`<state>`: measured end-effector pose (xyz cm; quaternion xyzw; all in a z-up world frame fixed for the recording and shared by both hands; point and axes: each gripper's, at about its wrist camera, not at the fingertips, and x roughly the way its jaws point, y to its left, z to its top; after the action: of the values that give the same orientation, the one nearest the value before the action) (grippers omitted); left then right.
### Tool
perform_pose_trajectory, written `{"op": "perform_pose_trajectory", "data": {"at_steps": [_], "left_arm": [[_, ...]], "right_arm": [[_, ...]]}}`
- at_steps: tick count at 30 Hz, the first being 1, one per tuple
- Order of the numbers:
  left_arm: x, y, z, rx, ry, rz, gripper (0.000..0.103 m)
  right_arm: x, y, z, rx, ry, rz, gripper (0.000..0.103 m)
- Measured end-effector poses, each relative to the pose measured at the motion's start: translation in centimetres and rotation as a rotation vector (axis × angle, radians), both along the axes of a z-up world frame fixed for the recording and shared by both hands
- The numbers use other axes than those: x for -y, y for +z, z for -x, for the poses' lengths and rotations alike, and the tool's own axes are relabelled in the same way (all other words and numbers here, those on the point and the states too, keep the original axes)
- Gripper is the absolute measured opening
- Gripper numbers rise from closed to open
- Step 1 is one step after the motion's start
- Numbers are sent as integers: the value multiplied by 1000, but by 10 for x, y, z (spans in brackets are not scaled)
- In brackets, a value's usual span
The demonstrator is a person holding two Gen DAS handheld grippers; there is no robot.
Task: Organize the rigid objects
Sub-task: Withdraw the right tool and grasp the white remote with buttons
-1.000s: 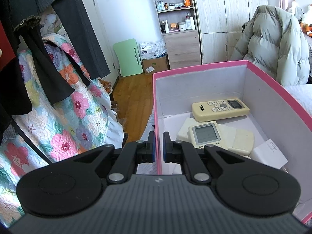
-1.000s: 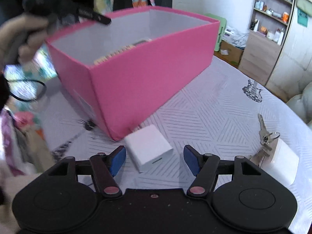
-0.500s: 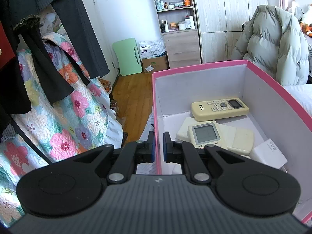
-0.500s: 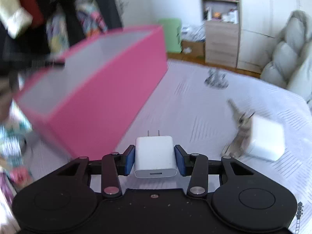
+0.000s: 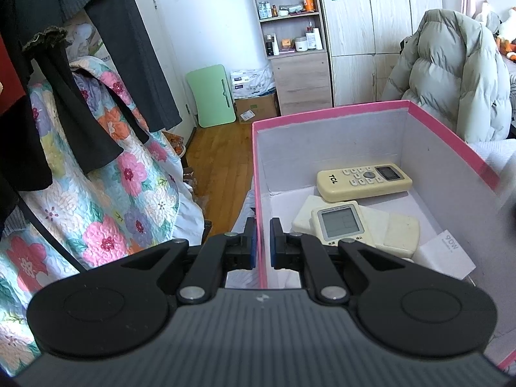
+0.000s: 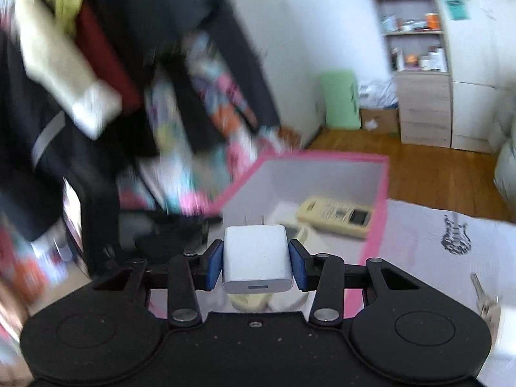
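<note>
My left gripper [image 5: 262, 245] is shut on the left wall of the pink box [image 5: 258, 174], one finger inside and one outside. Inside lie a cream TCL remote [image 5: 363, 180], a remote with a large screen [image 5: 342, 225] on other cream remotes, and a white 90W charger [image 5: 446, 254]. My right gripper [image 6: 257, 266] is shut on a white plug charger [image 6: 256, 258], prongs forward, held above the open pink box [image 6: 374, 225]. The TCL remote [image 6: 335, 216] shows in the box below it.
Keys [image 6: 483, 296] lie on the white patterned bedspread [image 6: 429, 245] right of the box. Hanging dark clothes [image 5: 80, 80] and a floral quilt [image 5: 106, 187] are on the left. A grey puffer jacket [image 5: 451, 74], shelves and a wood floor lie beyond.
My right gripper closed on the white plug charger, lifted it off the bedspread and swung left over the box. My left gripper has kept its hold on the box wall.
</note>
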<state>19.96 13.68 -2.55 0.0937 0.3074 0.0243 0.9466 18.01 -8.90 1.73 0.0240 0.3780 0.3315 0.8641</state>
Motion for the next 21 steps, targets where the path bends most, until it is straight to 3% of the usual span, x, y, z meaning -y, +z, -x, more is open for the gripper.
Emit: {"op": "perform_pose_trajectory", "data": {"at_steps": [5, 10, 21], "left_arm": [[1, 0, 1, 0, 1, -1, 7], [2, 0, 1, 0, 1, -1, 7], [6, 0, 0, -2, 4, -13, 7]], "right_arm": [[-44, -21, -15, -69, 6, 244, 49], [-44, -33, -15, -149, 41, 258, 49], [-13, -12, -14, -96, -15, 105, 49]]}}
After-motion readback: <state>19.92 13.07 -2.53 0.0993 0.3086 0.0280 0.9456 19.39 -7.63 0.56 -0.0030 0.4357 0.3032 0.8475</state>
